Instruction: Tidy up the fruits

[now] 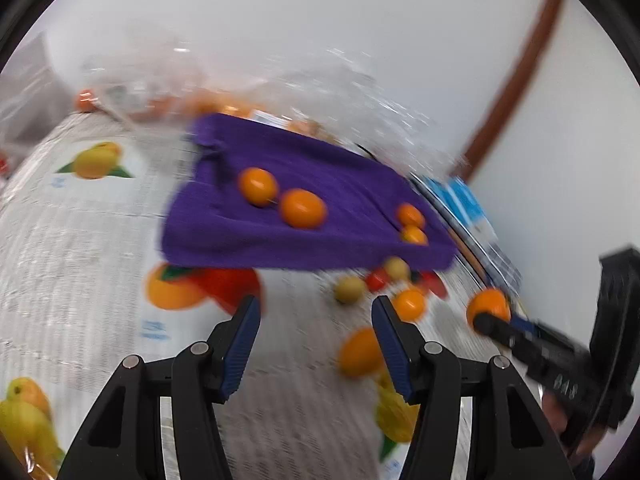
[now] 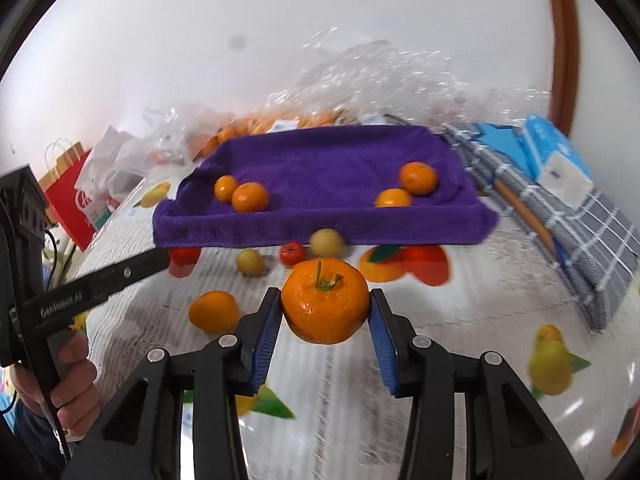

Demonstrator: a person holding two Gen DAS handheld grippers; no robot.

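Right gripper: clamped on mandarin, frame centre, stem up. Purple towel tray lies straight ahead, above it. Left gripper: wide, holding nothing.

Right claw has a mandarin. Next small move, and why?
Probably carry it forward and up over the purple towel tray's near rim. The right claw is shut on the stemmed mandarin, held short of the tray, where four mandarins already lie. The left claw is open and empty, and a loose mandarin remains on the tablecloth for later.
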